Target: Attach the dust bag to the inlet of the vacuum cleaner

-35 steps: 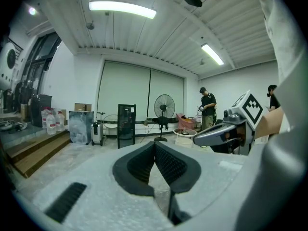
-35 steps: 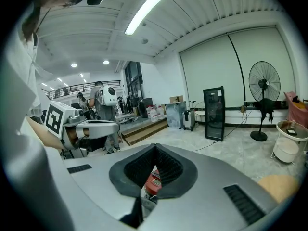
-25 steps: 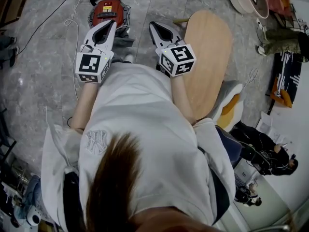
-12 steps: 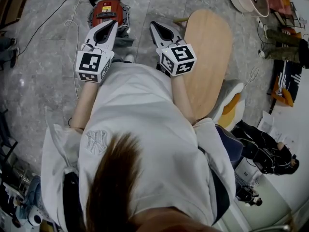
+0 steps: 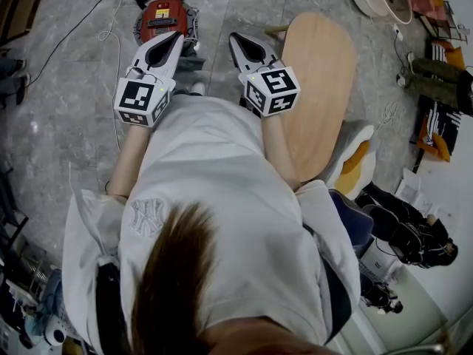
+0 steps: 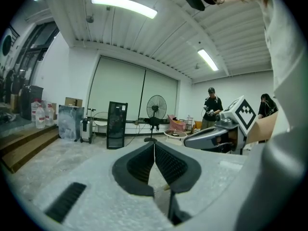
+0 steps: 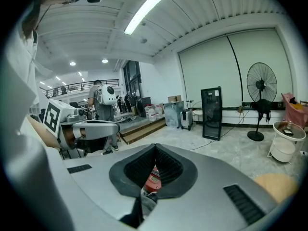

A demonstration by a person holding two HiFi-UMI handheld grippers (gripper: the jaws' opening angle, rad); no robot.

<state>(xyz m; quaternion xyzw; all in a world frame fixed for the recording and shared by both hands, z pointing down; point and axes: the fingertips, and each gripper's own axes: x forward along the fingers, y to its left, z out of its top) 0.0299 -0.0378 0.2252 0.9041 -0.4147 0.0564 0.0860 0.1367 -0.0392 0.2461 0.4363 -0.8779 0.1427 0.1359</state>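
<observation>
Both grippers are held out ahead of the person, side by side and apart. The left gripper point(image 5: 175, 38) has its fingers together on nothing, and the right gripper point(image 5: 238, 38) is likewise closed and empty. The red vacuum cleaner point(image 5: 166, 19) sits on the grey floor point(image 5: 59, 109) just beyond the left one, its label too small to read. The white shirt point(image 5: 222, 198) bears what looks like an interlocked "NY" emblem point(image 5: 147, 217).

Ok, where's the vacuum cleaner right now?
Head view, upper left: the red vacuum cleaner sits on the floor just beyond the left gripper.
</observation>
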